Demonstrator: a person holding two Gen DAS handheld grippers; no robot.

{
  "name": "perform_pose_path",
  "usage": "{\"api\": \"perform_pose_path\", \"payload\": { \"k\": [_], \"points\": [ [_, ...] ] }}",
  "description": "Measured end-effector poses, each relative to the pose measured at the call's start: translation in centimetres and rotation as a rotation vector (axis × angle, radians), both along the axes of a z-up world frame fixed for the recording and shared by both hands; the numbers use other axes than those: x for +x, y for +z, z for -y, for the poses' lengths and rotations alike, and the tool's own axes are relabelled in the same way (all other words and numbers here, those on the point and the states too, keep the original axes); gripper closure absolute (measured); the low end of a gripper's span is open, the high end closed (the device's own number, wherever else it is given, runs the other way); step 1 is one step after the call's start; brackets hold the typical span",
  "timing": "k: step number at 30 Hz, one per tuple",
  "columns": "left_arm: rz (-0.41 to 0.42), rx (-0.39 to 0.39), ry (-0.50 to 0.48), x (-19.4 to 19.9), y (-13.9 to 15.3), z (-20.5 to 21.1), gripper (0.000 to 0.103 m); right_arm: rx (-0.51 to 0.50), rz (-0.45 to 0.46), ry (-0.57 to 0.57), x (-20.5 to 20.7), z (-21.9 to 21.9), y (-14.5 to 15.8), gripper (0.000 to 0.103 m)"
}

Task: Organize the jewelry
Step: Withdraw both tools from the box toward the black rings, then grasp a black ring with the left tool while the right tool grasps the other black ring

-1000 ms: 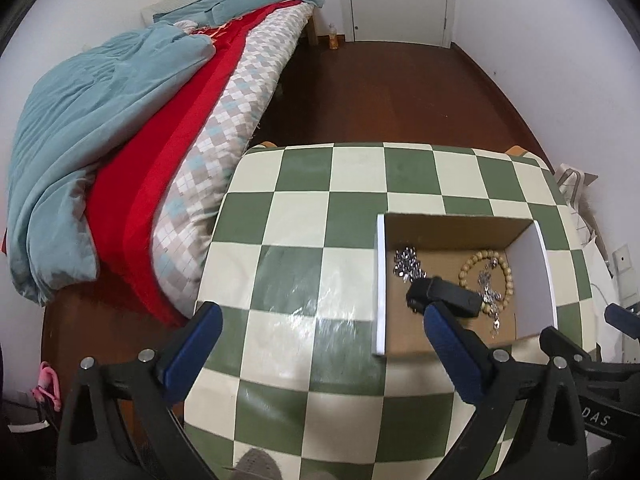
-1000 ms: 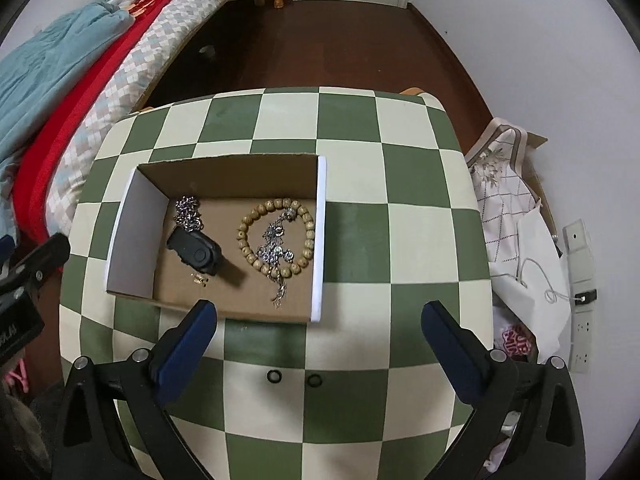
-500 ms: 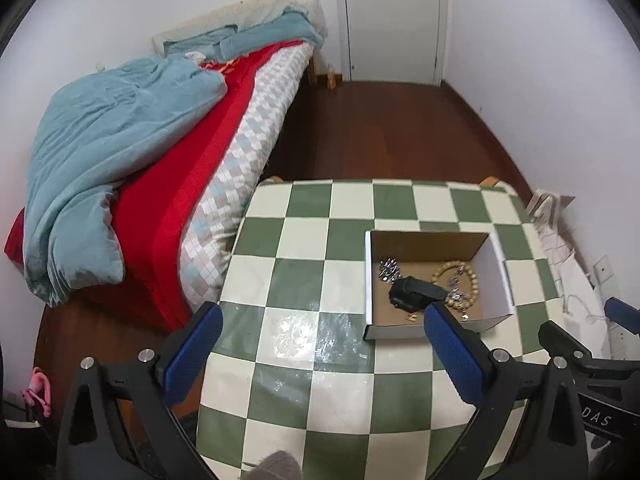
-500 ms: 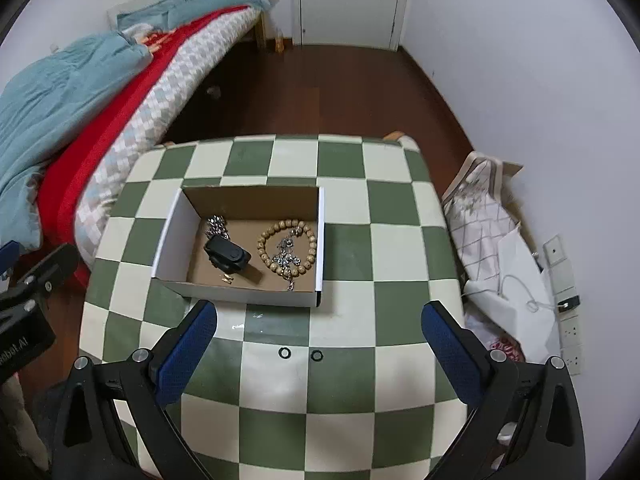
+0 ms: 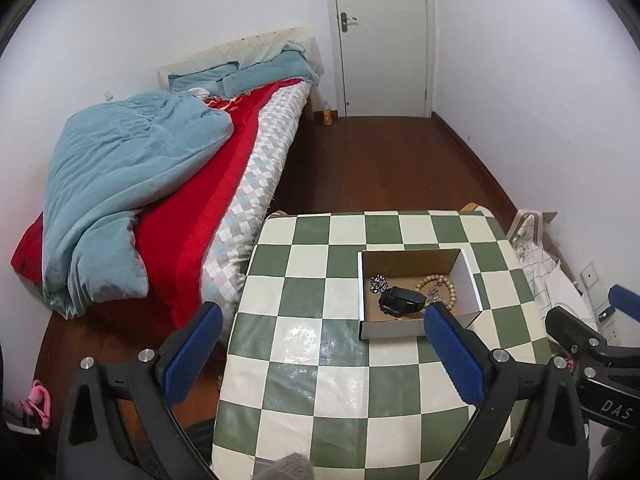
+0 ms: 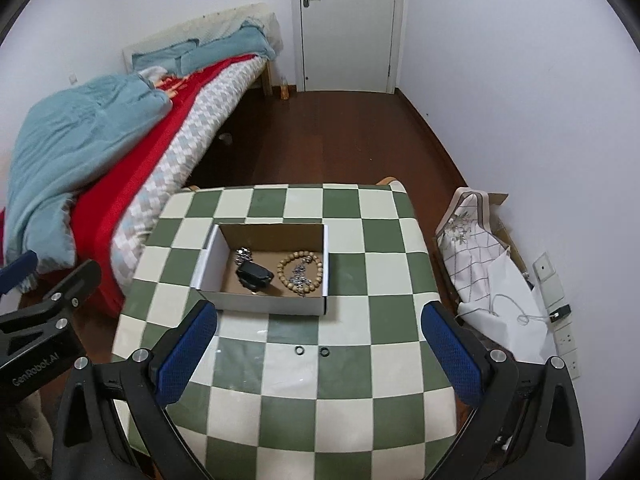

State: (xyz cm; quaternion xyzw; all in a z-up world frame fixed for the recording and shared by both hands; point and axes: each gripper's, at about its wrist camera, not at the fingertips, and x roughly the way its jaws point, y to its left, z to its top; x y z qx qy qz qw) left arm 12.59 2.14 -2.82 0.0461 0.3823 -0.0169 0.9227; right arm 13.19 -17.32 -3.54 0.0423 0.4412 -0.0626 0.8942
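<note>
An open cardboard box (image 6: 208, 256) (image 5: 468, 276) sits on the green-and-white checkered table (image 6: 360, 368) (image 5: 304, 360). In it lie a wooden bead bracelet (image 6: 285, 278) (image 5: 451, 289), a silver chain piece (image 6: 243, 255) (image 5: 377, 283), a silver pendant chain (image 6: 299, 276) inside the bracelet, and a black watch (image 6: 255, 275) (image 5: 401, 300). Two small black rings (image 6: 311, 351) lie on the table in front of the box. My left gripper (image 5: 320, 352) and right gripper (image 6: 316, 352) are open and empty, held well above the table's near side.
A bed (image 5: 160, 184) with blue and red covers stands left of the table. A bag and papers (image 6: 480, 248) lie on the floor at the right by the wall. A white door (image 6: 348, 24) is at the back.
Both grippers have pulled up and back from the box, so the table and room look smaller and farther. The jewelry in the box has not moved.
</note>
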Motion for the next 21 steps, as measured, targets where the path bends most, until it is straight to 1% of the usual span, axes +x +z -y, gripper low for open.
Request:
{"api": "perform_pose_path", "payload": {
  "k": [3, 5, 7, 9, 10, 11, 13, 15, 17, 19, 21],
  "points": [
    [0.034, 0.012, 0.025, -0.7, -0.3, -0.1, 0.000, 0.059, 0.037, 0.001, -1.0, 0.5, 0.0, 0.000],
    [0.061, 0.033, 0.047, -1.1, -1.2, 0.1, 0.000, 0.068, 0.033, -0.013, -1.4, 1.0, -1.0, 0.000],
    [0.067, 0.053, 0.055, -1.1, -2.8, 0.3, 0.000, 0.058, 0.008, -0.047, -1.4, 1.7, -2.9, 0.001],
    [0.040, 0.081, 0.069, -0.7, -5.1, 0.6, 0.000, 0.066, -0.018, -0.064, -1.3, 2.7, -5.7, 0.015],
    [0.019, 0.102, 0.077, -0.3, -6.2, 0.7, 0.000, 0.061, -0.046, -0.069, -0.9, 3.1, -7.4, 0.033],
    [-0.007, 0.121, 0.085, 0.0, -7.6, 0.9, 0.000, 0.068, -0.073, -0.068, -0.6, 3.5, -9.1, 0.046],
    [-0.042, 0.146, 0.103, 0.6, -10.3, 1.1, 0.000, 0.102, -0.111, -0.066, 0.1, 4.2, -12.7, 0.047],
    [-0.098, 0.161, 0.111, 1.3, -13.1, 1.2, 0.000, 0.125, -0.130, -0.066, 0.6, 4.5, -16.0, 0.049],
    [-0.135, 0.175, 0.118, 1.7, -14.9, 1.4, 0.000, 0.122, -0.149, -0.061, 1.2, 4.4, -18.9, 0.049],
    [-0.162, 0.182, 0.118, 2.0, -16.5, 1.5, 0.000, 0.121, -0.149, -0.047, 1.6, 4.0, -21.0, 0.049],
    [-0.176, 0.186, 0.115, 2.2, -17.2, 1.7, 0.000, 0.104, -0.143, -0.025, 2.0, 3.4, -22.2, 0.049]
  ]
}}
